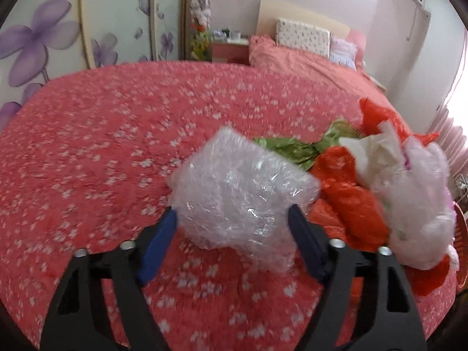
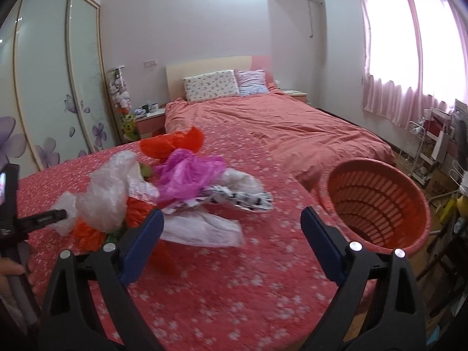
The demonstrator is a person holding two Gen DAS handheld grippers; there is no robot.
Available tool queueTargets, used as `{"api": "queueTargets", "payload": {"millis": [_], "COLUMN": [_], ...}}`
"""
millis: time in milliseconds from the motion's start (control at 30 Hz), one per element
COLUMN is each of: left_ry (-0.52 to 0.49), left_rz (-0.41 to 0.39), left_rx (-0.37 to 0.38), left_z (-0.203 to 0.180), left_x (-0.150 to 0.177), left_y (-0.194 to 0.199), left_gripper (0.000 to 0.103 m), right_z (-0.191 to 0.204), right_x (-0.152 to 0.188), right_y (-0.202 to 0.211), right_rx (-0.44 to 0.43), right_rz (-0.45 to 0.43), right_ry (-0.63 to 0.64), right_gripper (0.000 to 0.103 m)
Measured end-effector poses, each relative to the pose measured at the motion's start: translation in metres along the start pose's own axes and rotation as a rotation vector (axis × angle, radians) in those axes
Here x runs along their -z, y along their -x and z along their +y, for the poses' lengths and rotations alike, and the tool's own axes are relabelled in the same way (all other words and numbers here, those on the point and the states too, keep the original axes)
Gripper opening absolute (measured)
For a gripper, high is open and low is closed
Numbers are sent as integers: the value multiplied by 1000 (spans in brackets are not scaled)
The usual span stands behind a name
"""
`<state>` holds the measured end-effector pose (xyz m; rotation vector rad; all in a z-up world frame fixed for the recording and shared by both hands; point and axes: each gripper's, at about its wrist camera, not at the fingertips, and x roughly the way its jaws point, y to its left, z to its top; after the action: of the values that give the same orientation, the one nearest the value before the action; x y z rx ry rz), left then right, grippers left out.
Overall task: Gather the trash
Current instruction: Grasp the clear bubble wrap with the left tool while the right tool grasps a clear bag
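The left gripper has its 2 blue fingers on either side of a wad of bubble wrap, touching its flanks. The wad bulges between them, so the jaws look clamped on it, partly closed because the wad is wide and springy. It sits over the round table with the red flowered cloth, at the near edge of the trash heap: an orange bag, crumpled green paper and a clear plastic bag lie just beside it.

The right gripper stands wide apart with nothing between its jaws. It hangs above bare cloth, between the heap and the orange basket, probably waiting for its own turn at the pile. Ahead of it lie a pink bag, a black-and-white wrapper and a flat white sheet.

The basket stands at the table's right edge, mouth tilted toward the camera and apparently empty, so collecting has likely barely begun. The wrap is light and crushable; a loose pinch could let it slip.
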<state>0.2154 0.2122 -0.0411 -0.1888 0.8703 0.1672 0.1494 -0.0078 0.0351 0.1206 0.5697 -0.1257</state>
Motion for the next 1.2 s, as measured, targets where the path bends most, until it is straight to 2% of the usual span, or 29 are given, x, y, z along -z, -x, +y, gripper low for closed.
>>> {"api": "queueTargets", "payload": {"millis": [67,233,333,567,700,833,867,933,967,1100,1200], "left_ry": [-2,-38,-41,-40,-19,-16,-16,-18,-21,-32,-42], "left_rz": [9,-21,-42,-117,-145,-161,-164,-172,-177,-193,-208], "left_rx": [29,49,59,17,9,5,5,5,5,10,21], "left_z": [1,-4,8,31,45,49,49,49,48,43,39], "left_x": [2,6,-2,-10,-14,-16,-16,-15,-16,-17,-19], "left_y": [-4,1,-3,15,30,35,35,38,40,47,54], "left_gripper": [62,28,20,16,16,16,16,16,16,16,16], "right_z": [10,37,55,107,135,151,153,153,151,143,130], "right_x": [-3,-7,-11,-20,-16,-5,-2,0,-1,-14,-37], "right_y": [-3,-13,-19,-33,-44,-58,-63,-72,-72,-57,-37], "right_rx": [-26,-103,-173,-294,-300,-250,-237,-230,-244,-281,-315], "right_rz": [3,11,29,76,100,126,135,165,169,114,44], "right_ry": [11,41,59,131,198,280,297,310,298,264,224], "right_gripper": [92,92,84,63,61,60,43,19,14,10,10]}}
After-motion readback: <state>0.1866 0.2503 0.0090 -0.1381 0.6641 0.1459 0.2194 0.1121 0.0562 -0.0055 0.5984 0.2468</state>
